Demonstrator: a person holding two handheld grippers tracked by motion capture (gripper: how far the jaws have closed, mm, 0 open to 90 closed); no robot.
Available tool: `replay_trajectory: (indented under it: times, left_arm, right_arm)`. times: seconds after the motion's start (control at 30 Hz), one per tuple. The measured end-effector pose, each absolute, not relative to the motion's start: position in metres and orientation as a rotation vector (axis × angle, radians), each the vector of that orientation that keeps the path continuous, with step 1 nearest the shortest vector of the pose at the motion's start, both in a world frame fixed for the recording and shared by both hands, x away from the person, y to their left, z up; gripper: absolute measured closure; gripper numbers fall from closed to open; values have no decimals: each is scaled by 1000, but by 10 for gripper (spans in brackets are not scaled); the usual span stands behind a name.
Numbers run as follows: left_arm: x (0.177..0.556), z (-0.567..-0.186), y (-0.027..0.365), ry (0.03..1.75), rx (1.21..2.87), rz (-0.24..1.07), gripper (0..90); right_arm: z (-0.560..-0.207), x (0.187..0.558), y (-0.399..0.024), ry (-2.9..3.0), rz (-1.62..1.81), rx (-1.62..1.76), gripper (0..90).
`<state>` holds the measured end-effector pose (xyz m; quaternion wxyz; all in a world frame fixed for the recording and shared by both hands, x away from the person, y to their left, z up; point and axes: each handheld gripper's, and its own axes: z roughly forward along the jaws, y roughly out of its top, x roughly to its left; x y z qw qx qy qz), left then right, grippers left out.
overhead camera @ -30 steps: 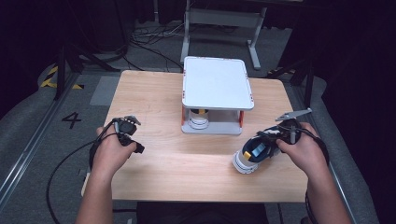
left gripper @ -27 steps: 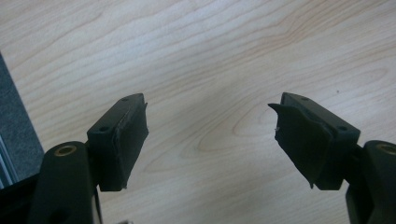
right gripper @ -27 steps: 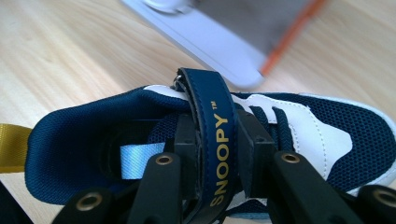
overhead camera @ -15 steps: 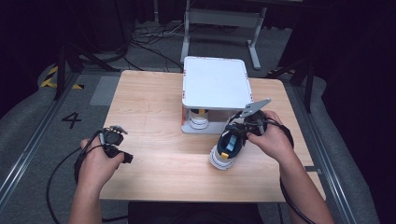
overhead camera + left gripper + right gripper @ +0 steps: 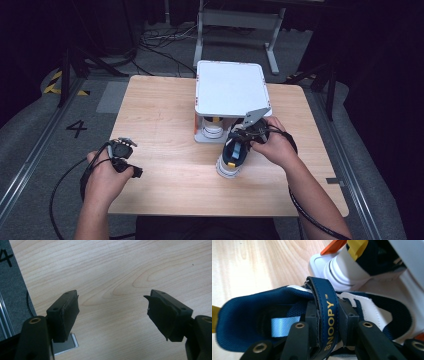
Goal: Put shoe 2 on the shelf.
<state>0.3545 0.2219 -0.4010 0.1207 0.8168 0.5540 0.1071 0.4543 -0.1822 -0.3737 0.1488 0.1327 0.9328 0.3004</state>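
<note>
Navy strap point(image 5: 327, 315) of the shoe point(image 5: 231, 159), centre of the high view just before the white rack point(image 5: 230, 87), is pinched by the right gripper point(image 5: 239, 139). Keep it level, toe towards the shoe underneath point(image 5: 212, 130). The left gripper point(image 5: 112, 315) hangs released.

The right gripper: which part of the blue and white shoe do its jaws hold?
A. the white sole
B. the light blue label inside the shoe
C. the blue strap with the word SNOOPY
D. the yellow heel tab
C. In the right gripper view the two black jaws of the right gripper press from both sides on the blue SNOOPY strap of the shoe.
</note>
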Motion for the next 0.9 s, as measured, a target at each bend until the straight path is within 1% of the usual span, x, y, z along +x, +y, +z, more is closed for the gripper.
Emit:
replay_trajectory:
  times: [0.17, 0.2, 0.27, 0.3, 0.43, 0.47, 0.5, 0.57, 0.67, 0.77, 0.83, 0.9]
  left_arm:
    - [357, -402, 219, 1608, 2391, 308, 251]
    - [357, -402, 218, 1608, 2386, 308, 251]
    - [358, -402, 218, 1596, 2394, 305, 250]
    - [358, -402, 217, 1596, 2400, 300, 250]
    - [359, -401, 216, 1591, 2397, 307, 250]
    - [361, -401, 215, 1579, 2399, 303, 250]
    - [361, -401, 215, 1579, 2399, 303, 250]
    - [362, -400, 214, 1581, 2398, 302, 250]
    - [364, -400, 213, 1576, 2399, 303, 250]
    - [364, -399, 212, 1565, 2401, 302, 251]
    - [364, -399, 212, 1562, 2399, 303, 250]
    - [364, -398, 212, 1562, 2399, 304, 250]
  right_arm:
    - [-384, 456, -176, 2559, 885, 332, 739]
    - [-387, 456, -176, 2477, 936, 355, 671]
    - [-386, 456, -176, 2476, 930, 359, 658]
    - [-384, 455, -178, 2470, 943, 379, 612]
    - [-380, 451, -181, 2473, 978, 415, 583]
    - [-374, 445, -185, 2469, 1014, 450, 557]
    - [-374, 445, -185, 2469, 1014, 450, 557]
    - [-362, 433, -188, 2470, 1093, 524, 557]
    - [-353, 416, -182, 2534, 1179, 562, 559]
    - [-354, 402, -169, 2654, 1208, 571, 558]
    - [-359, 395, -160, 2715, 1157, 553, 558]
    - [-364, 393, -155, 2742, 1116, 554, 601]
